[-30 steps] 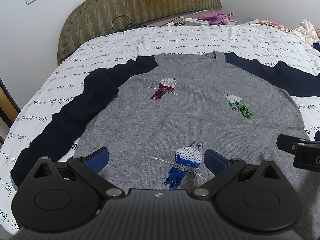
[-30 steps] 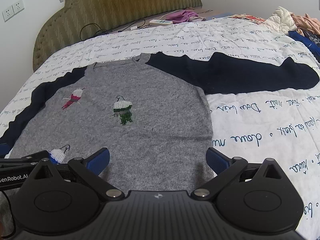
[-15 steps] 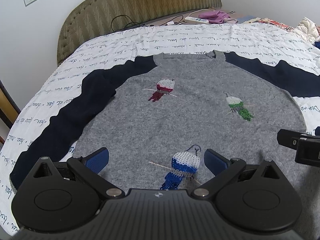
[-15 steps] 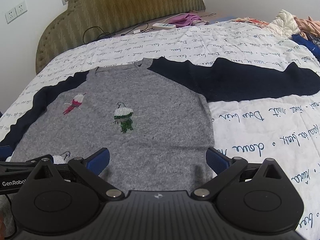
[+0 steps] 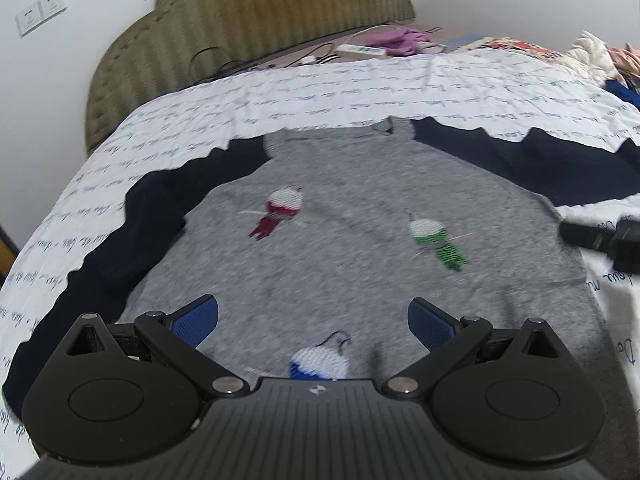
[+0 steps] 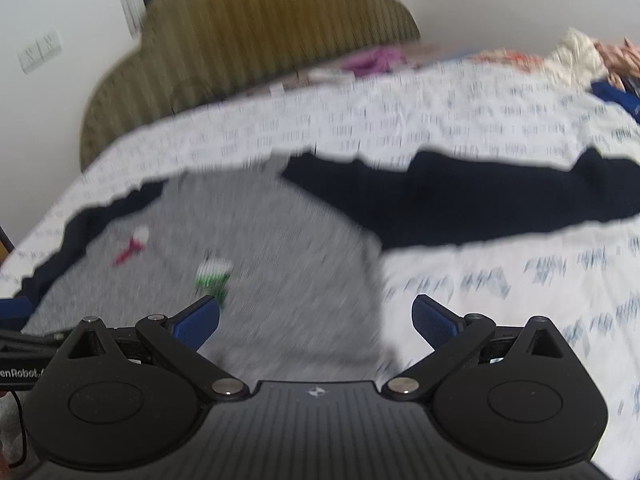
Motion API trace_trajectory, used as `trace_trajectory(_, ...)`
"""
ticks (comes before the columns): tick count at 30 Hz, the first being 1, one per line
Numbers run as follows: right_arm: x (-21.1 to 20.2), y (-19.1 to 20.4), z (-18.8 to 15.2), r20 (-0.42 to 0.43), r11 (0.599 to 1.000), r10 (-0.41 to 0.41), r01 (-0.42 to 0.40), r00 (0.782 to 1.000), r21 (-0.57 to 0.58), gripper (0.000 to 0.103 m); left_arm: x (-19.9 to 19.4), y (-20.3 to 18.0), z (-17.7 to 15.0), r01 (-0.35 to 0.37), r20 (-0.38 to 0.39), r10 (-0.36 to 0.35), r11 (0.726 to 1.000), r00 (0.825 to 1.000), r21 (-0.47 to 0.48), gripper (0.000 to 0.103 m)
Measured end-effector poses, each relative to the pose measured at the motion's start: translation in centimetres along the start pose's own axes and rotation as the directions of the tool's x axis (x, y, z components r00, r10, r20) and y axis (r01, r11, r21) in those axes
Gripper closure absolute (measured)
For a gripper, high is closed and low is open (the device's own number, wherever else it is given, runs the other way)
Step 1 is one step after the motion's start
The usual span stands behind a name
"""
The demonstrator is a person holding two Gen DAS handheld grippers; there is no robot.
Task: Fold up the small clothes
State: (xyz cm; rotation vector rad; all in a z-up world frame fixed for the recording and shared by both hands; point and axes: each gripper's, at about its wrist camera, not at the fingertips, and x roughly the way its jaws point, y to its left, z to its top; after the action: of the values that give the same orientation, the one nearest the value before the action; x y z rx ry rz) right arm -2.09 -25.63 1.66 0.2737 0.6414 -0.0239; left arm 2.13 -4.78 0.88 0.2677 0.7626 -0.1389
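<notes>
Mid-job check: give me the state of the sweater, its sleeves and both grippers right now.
Sweater: flat on the bedspread, front up, unfolded.
Left sleeve: spread out to the side, not folded in.
Right sleeve: stretched out across the bedspread, not folded in.
Left gripper: open, holding nothing, over the hem.
Right gripper: open, holding nothing, near the sweater's right edge; view blurred.

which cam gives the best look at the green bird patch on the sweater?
Left wrist: the green bird patch is fairly sharp and unobstructed on the grey sweater. Right wrist shows it only as a motion-blurred green smear near that gripper's left finger.
</notes>
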Motion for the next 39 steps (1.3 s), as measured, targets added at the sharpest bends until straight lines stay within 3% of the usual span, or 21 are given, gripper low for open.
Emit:
trace_trajectory(5,-0.8,-7.1,2.0,0.074,0.997,-0.011,0.006,0.997,0.073,0.0,0.5,-0.7,0.7,0.019,0.005,-0.018,1.0,1.0,-0.018,0.001)
trace_trajectory(9,-0.9,-13.9,3.6,0.093,0.973,-0.133,0.113,0.987,0.2,0.0,1.1,-0.4,1.3,0.049,-0.005,-0.049,0.996,0.999,-0.078,0.001)
trace_trajectory(12,-0.3,-19.9,4.8,0.073,0.92,-0.245,0.208,0.967,0.332,0.0,1.8,-0.3,1.7,0.047,-0.021,-0.05,0.994,0.999,-0.094,0.0)
trace_trajectory(15,0.8,-25.4,4.8,0.04,0.847,-0.28,0.227,0.959,0.48,0.0,2.5,-0.5,2.0,0.039,-0.039,-0.042,0.995,0.998,-0.091,0.0)
trace_trajectory(20,2.9,-31.7,3.6,0.091,0.704,-0.237,0.106,0.967,0.702,0.0,3.7,-0.9,2.3,-0.001,-0.067,-0.003,0.998,0.998,-0.06,0.0)
trace_trajectory(25,4.6,-34.4,4.9,0.207,0.629,-0.186,-0.045,0.96,0.776,0.0,4.6,-1.2,2.5,-0.034,-0.072,0.032,0.999,0.997,-0.034,0.0)
trace_trajectory(27,5.0,-35.0,5.3,0.236,0.613,-0.188,-0.074,0.953,0.787,0.008,4.9,-1.2,2.5,-0.041,-0.082,0.038,0.999,0.996,-0.027,0.0)
trace_trajectory(28,5.2,-35.2,5.5,0.238,0.606,-0.193,-0.075,0.952,0.792,0.027,5.1,-1.2,2.6,-0.045,-0.086,0.043,0.999,0.995,-0.023,0.001)
trace_trajectory(29,5.0,-35.3,5.5,0.233,0.601,-0.199,-0.069,0.952,0.796,0.052,5.2,-1.2,2.5,-0.05,-0.086,0.048,0.999,0.995,-0.02,0.0)
trace_trajectory(31,5.0,-35.6,5.3,0.201,0.589,-0.213,-0.038,0.956,0.807,0.085,5.4,-1.2,2.5,-0.06,-0.09,0.058,0.998,0.994,-0.014,0.0)
trace_trajectory(34,5.0,-35.7,5.0,0.173,0.609,-0.222,-0.002,0.96,0.794,0.094,5.6,-0.9,2.6,-0.065,-0.091,0.064,0.998,0.994,-0.014,0.0)
trace_trajectory(36,4.6,-35.7,5.3,0.164,0.626,-0.245,0.027,0.956,0.779,0.094,5.5,-0.8,2.5,-0.074,-0.087,0.073,0.997,0.994,-0.008,0.0)
trace_trajectory(39,2.8,-35.1,6.5,0.156,0.677,-0.327,0.116,0.932,0.727,0.095,5.4,-0.2,2.5,-0.1,-0.08,0.099,0.995,0.992,0.0,0.0)
